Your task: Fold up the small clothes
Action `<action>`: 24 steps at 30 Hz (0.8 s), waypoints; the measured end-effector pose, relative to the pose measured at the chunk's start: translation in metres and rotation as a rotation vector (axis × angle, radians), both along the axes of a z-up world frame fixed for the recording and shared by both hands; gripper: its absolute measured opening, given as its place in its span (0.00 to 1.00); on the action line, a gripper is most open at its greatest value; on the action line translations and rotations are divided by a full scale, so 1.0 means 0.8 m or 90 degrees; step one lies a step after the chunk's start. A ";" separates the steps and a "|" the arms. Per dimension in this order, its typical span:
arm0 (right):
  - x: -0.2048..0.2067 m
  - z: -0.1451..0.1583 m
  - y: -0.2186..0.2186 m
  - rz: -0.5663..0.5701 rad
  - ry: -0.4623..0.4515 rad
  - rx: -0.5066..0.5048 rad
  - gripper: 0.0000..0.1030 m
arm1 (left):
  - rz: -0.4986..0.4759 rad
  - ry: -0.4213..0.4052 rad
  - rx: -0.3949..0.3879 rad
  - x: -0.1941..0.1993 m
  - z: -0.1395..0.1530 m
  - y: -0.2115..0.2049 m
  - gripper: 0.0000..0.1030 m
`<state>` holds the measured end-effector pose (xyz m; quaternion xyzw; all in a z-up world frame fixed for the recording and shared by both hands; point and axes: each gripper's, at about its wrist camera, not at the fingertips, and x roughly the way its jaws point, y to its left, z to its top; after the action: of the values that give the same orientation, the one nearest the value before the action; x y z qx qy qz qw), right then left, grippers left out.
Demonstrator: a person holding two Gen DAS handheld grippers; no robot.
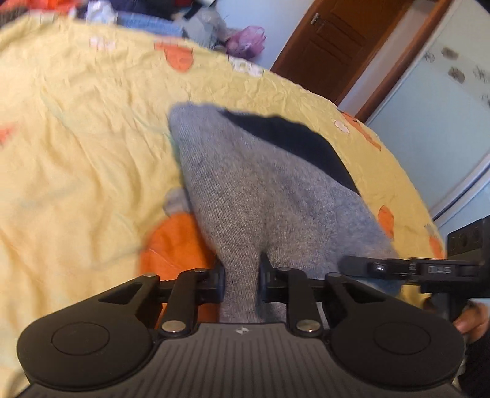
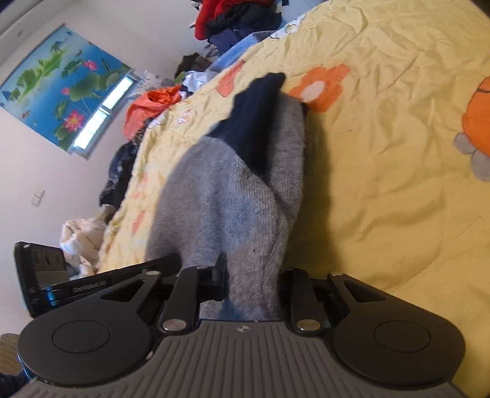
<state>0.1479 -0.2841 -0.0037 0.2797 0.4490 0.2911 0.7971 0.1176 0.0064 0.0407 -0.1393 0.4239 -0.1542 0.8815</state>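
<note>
A small grey knit garment with a dark navy part lies stretched over the yellow bedspread. My left gripper is shut on its near grey edge, the cloth bunched between both pads. In the right wrist view the same grey garment rises from my right gripper, which is shut on its near edge. Its navy part points away toward an orange flower print. The right gripper also shows at the right edge of the left wrist view, close beside the left one.
The bedspread carries orange flower prints. Piled clothes and an orange bag lie along the bed's far side. A wooden door stands beyond the bed. White cloth lies on the floor by the bed.
</note>
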 end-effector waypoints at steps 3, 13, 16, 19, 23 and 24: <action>-0.023 0.005 0.009 0.029 0.001 0.015 0.22 | -0.009 -0.013 0.057 -0.007 0.003 0.014 0.19; -0.006 0.063 -0.029 -0.087 -0.126 -0.034 0.63 | -0.034 -0.228 0.205 -0.060 0.051 -0.035 1.00; 0.046 0.075 -0.027 -0.117 -0.126 -0.016 0.63 | -0.051 -0.240 0.202 -0.042 0.035 -0.067 0.98; 0.100 0.067 -0.002 -0.131 -0.098 -0.052 0.63 | -0.065 -0.224 0.222 -0.031 0.007 -0.094 0.97; 0.137 0.041 0.029 -0.097 -0.041 -0.074 0.16 | -0.102 -0.223 0.248 -0.037 -0.030 -0.106 0.99; 0.136 0.046 0.035 -0.077 -0.059 -0.085 0.17 | -0.106 -0.234 0.258 -0.041 -0.037 -0.106 0.99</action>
<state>0.2566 -0.2559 0.0333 0.2387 0.4123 0.2244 0.8501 0.0850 -0.0786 0.0111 0.1057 0.2891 -0.1610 0.9377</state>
